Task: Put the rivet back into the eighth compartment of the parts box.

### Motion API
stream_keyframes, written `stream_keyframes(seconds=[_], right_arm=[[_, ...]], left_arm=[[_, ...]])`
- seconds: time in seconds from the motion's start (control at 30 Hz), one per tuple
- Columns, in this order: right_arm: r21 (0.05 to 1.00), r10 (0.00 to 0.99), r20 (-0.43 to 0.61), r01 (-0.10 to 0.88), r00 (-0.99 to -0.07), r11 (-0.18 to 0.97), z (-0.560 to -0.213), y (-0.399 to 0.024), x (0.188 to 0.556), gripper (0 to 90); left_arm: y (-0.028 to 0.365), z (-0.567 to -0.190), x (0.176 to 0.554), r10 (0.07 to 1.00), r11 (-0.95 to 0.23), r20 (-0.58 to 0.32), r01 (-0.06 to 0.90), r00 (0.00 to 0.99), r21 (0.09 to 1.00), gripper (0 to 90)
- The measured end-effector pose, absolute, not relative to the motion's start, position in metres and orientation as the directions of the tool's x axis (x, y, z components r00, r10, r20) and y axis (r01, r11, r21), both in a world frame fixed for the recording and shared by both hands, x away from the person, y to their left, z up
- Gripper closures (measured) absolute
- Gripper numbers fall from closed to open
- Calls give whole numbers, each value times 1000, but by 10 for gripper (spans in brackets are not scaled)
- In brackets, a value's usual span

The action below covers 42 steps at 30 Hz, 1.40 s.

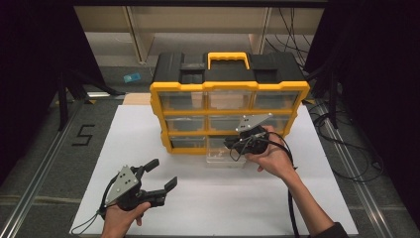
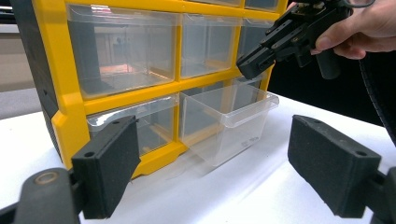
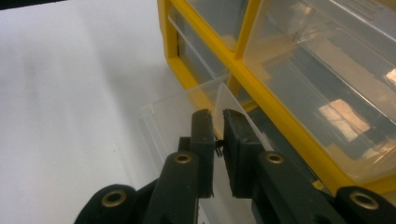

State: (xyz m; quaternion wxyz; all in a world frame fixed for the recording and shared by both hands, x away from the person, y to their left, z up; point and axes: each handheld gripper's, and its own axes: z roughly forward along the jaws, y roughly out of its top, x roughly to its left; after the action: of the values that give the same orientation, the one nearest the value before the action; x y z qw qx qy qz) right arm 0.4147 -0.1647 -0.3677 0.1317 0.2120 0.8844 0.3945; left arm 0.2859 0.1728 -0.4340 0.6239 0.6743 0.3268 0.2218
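Organizer first: the big yellow-and-black cabinet stands at the far middle of the white table, fronts facing the person so every drawer can be reached. Its bottom middle clear drawer juts out towards the near side, part-open, probably for loading or removal. The right gripper has its jaws pressed together on that drawer's right side wall, steering it. The left gripper waits near left, jaws wide apart, holding nothing, clear of the work.

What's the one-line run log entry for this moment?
right claw: shut on clear drawer wall | clear drawer: bottom middle, pulled partway out of yellow organizer | left claw: open, empty, on white table
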Motion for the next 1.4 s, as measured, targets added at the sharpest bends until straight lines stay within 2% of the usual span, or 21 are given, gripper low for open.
stream_keyframes(seconds=[0.6,0.7,1.0,1.4], right_arm=[[712,481,-66,297,-874,637,-383,-166,420,828],[704,506,-56,325,-861,632,-385,-165,420,828],[704,476,-69,295,-877,645,-391,-165,424,828],[685,471,-56,309,-880,660,-396,-165,426,827]], left_arm=[[173,-434,286,718,-8,-108,164,688,986,168],[172,-434,286,718,-8,-109,164,688,986,167],[173,-434,286,718,-9,-108,164,688,986,168],[172,-435,287,714,-2,-110,159,691,987,168]])
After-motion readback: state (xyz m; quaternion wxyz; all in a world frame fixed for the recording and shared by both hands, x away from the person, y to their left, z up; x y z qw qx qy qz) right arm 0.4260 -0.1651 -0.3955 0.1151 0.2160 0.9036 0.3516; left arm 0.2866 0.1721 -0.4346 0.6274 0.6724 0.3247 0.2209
